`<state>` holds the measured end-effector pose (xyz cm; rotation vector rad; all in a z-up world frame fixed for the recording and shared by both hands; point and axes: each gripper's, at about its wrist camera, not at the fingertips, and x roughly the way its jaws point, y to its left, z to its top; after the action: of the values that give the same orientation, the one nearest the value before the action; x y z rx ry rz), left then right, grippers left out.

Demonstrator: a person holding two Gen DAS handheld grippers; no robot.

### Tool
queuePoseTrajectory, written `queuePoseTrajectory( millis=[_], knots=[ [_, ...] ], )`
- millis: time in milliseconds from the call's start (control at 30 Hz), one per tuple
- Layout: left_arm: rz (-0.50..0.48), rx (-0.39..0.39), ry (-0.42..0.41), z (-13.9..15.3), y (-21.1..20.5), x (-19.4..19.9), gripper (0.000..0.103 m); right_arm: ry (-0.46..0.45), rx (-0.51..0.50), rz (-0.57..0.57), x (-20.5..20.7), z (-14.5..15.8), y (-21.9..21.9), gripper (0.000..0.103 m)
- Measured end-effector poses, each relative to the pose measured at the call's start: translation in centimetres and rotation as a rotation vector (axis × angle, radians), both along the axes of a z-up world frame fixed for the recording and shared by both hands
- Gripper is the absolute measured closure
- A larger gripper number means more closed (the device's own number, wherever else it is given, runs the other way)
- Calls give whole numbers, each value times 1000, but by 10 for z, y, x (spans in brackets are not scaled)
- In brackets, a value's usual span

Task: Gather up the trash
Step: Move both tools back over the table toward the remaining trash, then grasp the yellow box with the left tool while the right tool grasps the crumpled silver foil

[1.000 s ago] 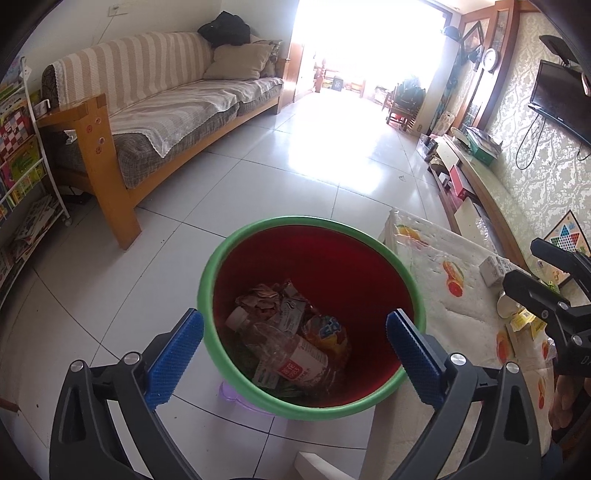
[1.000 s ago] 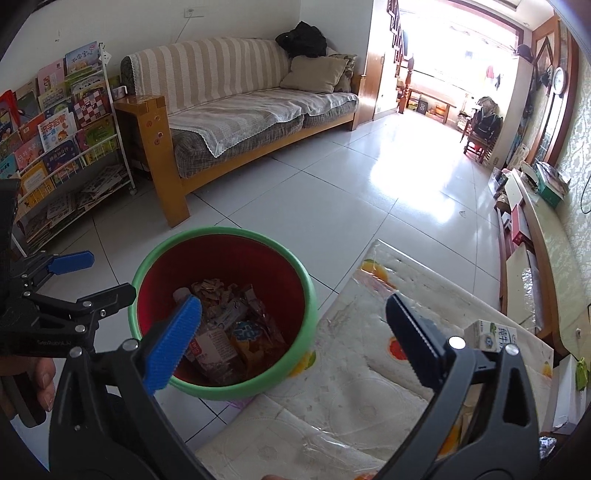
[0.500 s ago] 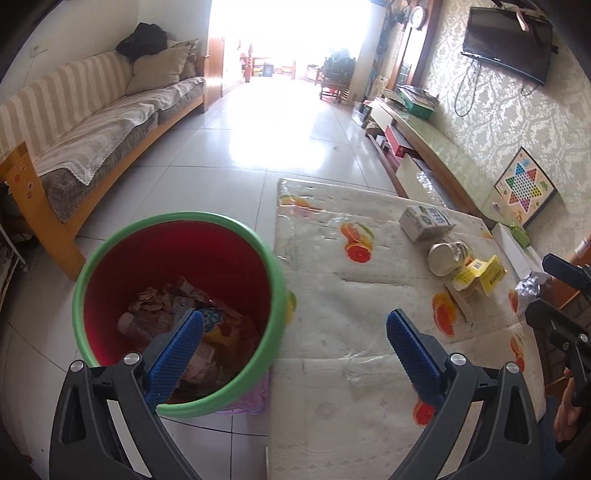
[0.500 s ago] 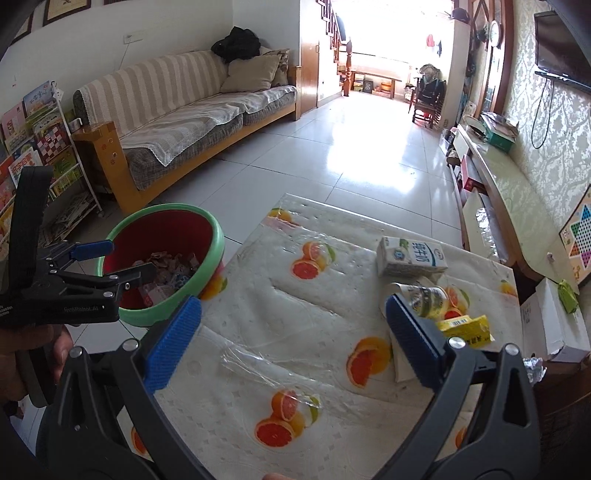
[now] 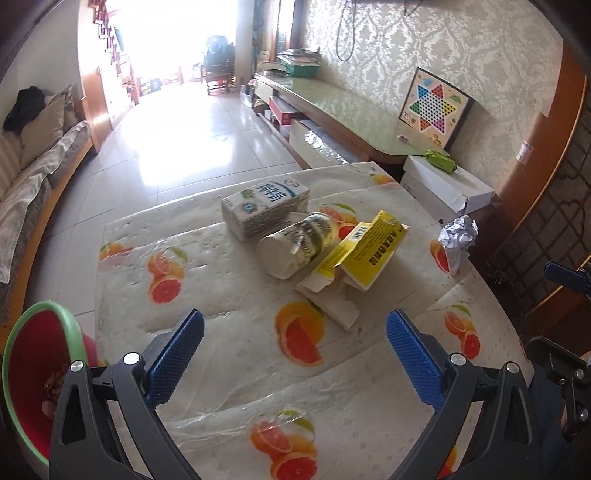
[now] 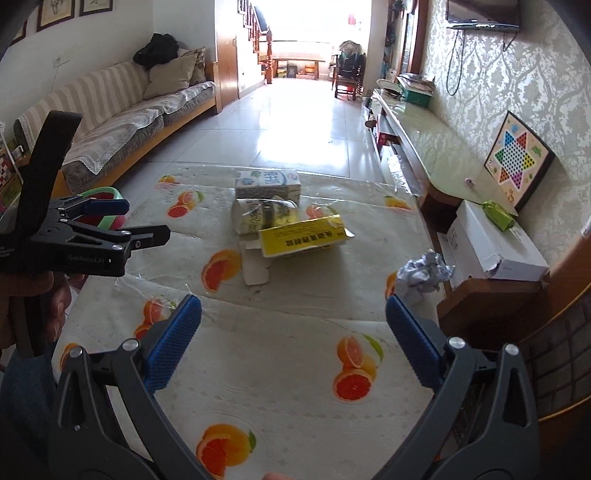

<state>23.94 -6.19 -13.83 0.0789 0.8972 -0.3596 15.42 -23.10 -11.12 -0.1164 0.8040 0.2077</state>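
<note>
A home living room: striped sofa (image 6: 122, 107), wall-hung television (image 6: 482, 13), long low cabinet (image 6: 424, 136), tiled floor (image 6: 295, 122).

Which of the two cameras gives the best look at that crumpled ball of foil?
The left wrist view: the foil ball sits whole at the table's edge. In the right wrist view, the right gripper hides its lower part.

Blue-padded left gripper (image 5: 294, 341), jaws spread wide and empty, is held above orange-printed white tablecloth (image 5: 221, 288). Grouped beyond it: white milk carton (image 5: 265, 206), clear glass jar (image 5: 295, 246) lying sideways, torn yellow cardboard box (image 5: 369, 251). Crumpled foil ball (image 5: 457, 240) is placed far right; green-rimmed red bin (image 5: 33, 376) near left.
</note>
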Motion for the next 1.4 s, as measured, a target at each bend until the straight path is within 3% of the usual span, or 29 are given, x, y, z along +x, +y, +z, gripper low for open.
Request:
queuePoseTrajectory(
  millis=[300,667,800,900,1133,1400],
  knots=[
    [-187,194,6,-17,-99,47,8,10,45,-129,-4,-11,-65,5],
    [-210,341,99,-57,-133,85,10,17,90,-226,2,-18,-114,5],
    [-197,341,151,-68,-132,94,28,27,103,-243,18,-26,-122,5],
    [-185,349,198,-78,-130,95,55,40,129,-254,36,-36,-126,5],
    [-169,317,205,-75,-117,80,67,72,158,-292,78,-58,-135,5],
    [-144,254,172,-51,-90,52,68,104,125,-293,119,-76,-132,5]
  ],
)
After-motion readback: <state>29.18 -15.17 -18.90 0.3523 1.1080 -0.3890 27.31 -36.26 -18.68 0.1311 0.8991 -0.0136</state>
